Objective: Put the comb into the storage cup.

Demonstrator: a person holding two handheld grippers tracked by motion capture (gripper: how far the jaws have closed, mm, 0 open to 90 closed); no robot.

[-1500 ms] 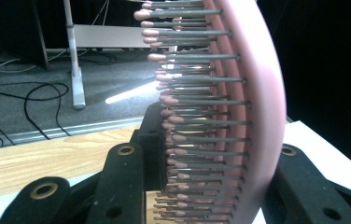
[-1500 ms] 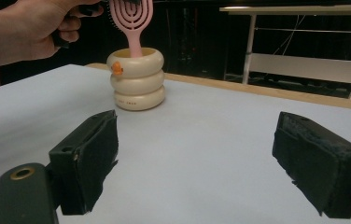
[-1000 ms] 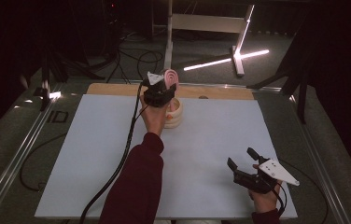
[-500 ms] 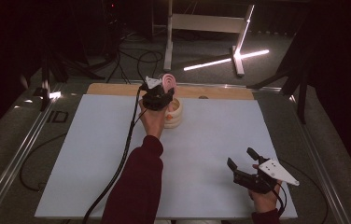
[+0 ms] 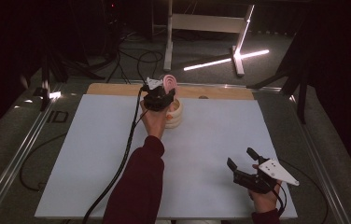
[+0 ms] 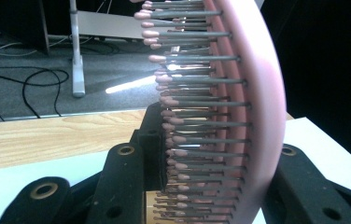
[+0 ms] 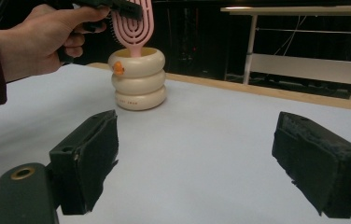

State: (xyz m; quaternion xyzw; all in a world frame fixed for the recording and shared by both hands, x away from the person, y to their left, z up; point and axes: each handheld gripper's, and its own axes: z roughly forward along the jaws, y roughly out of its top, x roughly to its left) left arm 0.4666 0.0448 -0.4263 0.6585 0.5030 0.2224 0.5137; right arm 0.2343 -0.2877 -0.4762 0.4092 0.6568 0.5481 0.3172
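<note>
Right now the left tongs (image 5: 160,96) sit at upper centre of the high view, pinching a pink plastic paddle hairbrush with grey pink-tipped bristles (image 5: 169,82). That brush stands upright, its lower end down in the mouth of a cream holder shaped like three stacked rings (image 5: 174,113) (small orange mark on its top ring, seen in the right gripper view). In the left gripper view the brush (image 6: 239,112) runs up the frame between the black jaws, bristles pointing to frame left, so the grip is across the head. Gripping high on the head probably keeps the handle free to drop straight into the holder's opening. The holder rests on the white sheet covering the desk (image 5: 94,154), near its far edge by a strip of bare wood.

Right tongs (image 5: 246,169) are at lower right of the high view, jaws spread and holding nothing, well apart from the holder; likely just parked out of the way while one hand does the placing.
</note>
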